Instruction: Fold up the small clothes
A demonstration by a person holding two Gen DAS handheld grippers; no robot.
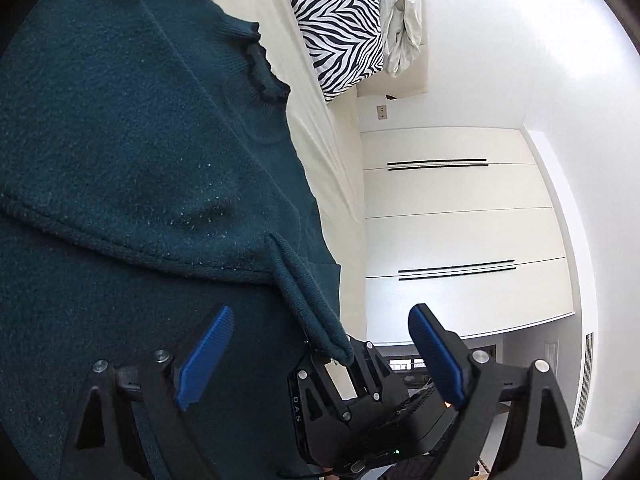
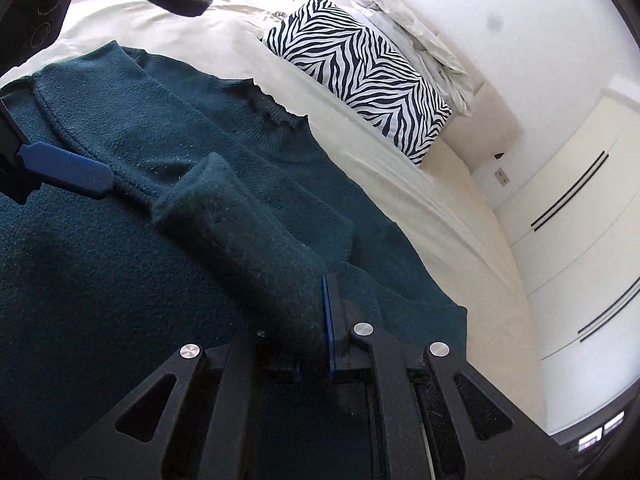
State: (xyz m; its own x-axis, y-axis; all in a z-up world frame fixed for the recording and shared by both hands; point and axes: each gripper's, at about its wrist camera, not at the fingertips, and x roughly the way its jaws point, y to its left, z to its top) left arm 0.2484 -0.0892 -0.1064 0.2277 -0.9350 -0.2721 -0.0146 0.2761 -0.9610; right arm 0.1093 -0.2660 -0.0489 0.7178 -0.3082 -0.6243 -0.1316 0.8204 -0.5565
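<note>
A dark teal knit sweater (image 1: pixel 132 152) lies spread on a white bed (image 1: pixel 316 128), ruffled collar toward the far side. My left gripper (image 1: pixel 320 328) is open and empty, its blue pads wide apart over the sweater's near edge. My right gripper (image 2: pixel 316 312) is shut on the sweater's sleeve cuff (image 2: pixel 240 232) and holds it raised over the sweater body (image 2: pixel 100 280). In the left wrist view the right gripper (image 1: pixel 340 356) shows pinching that cuff (image 1: pixel 304 292). The left gripper's blue fingertip (image 2: pixel 68 172) shows at the left of the right wrist view.
A zebra-striped pillow (image 2: pixel 360 72) and a crumpled pale cloth (image 2: pixel 420 44) lie at the head of the bed. White wardrobe doors (image 1: pixel 460 216) with black handles stand beyond the bed edge. A wall outlet (image 1: pixel 382 112) sits beside the headboard.
</note>
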